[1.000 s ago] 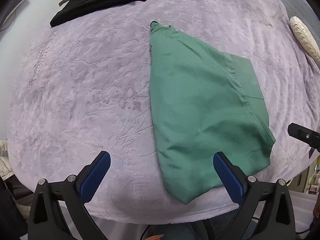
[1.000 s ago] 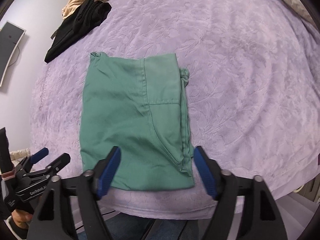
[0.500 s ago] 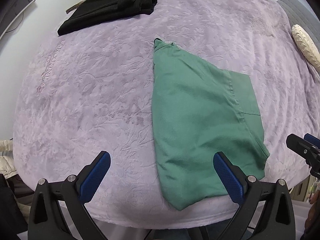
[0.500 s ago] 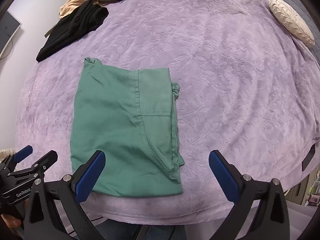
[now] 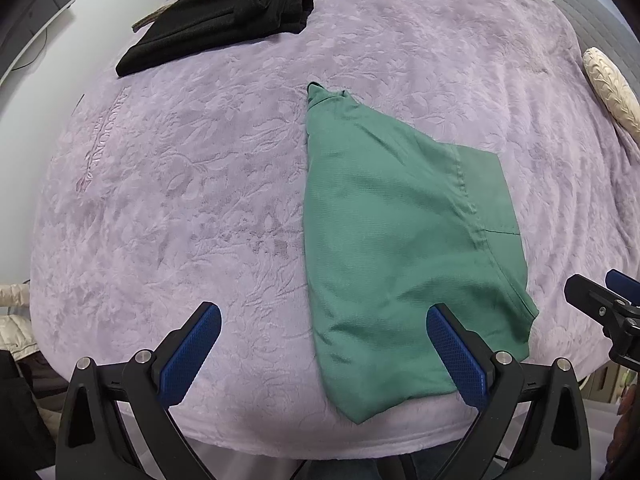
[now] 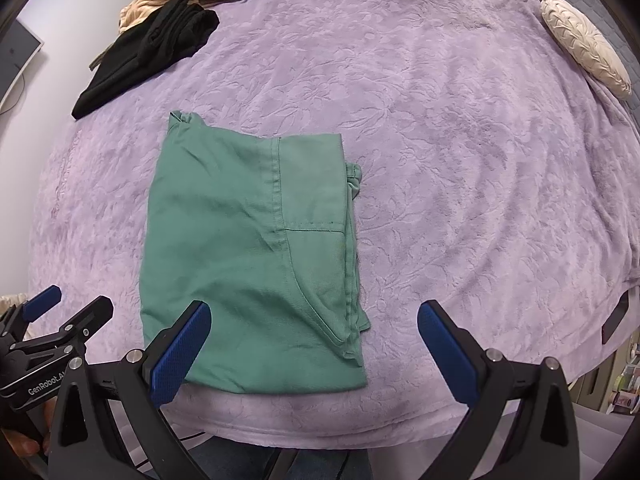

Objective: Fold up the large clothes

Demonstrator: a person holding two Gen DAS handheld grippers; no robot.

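Green garment (image 6: 248,248) lies folded into a compact rectangle at centre frame on the purple bedspread (image 6: 460,160), so this piece looks finished. Both the left gripper (image 5: 324,350) and right gripper (image 6: 314,346) hover with fingers spread wide, empty; the black clothes (image 6: 148,52) at upper left seem left to fold.

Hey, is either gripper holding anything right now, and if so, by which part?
Nothing is held. The left gripper and right gripper are both open above the folded green garment, which lies free on the purple blanket.
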